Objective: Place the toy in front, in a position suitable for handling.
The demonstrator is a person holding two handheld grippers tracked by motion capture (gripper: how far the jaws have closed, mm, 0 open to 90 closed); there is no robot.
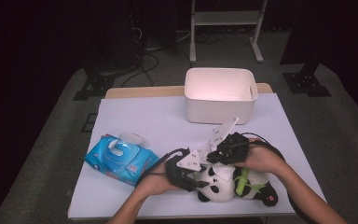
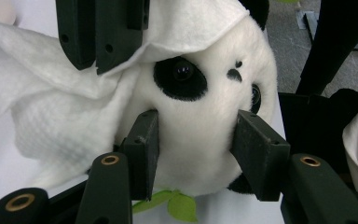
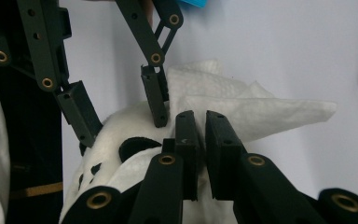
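A black-and-white panda plush lies near the table's front edge, face toward my left hand. My left gripper is shut on the panda's head; its two pads press into the white fur on either side of the muzzle. A white wipe is draped over the top of the head, above one eye. My right gripper is shut on a fold of this wipe and comes down onto the head from above. The left gripper's fingers straddle the panda just beyond.
A blue pack of wipes lies at the left with a small white lid behind it. An open white bin stands at the back middle. The panda holds a green leaf. The table's front edge is close.
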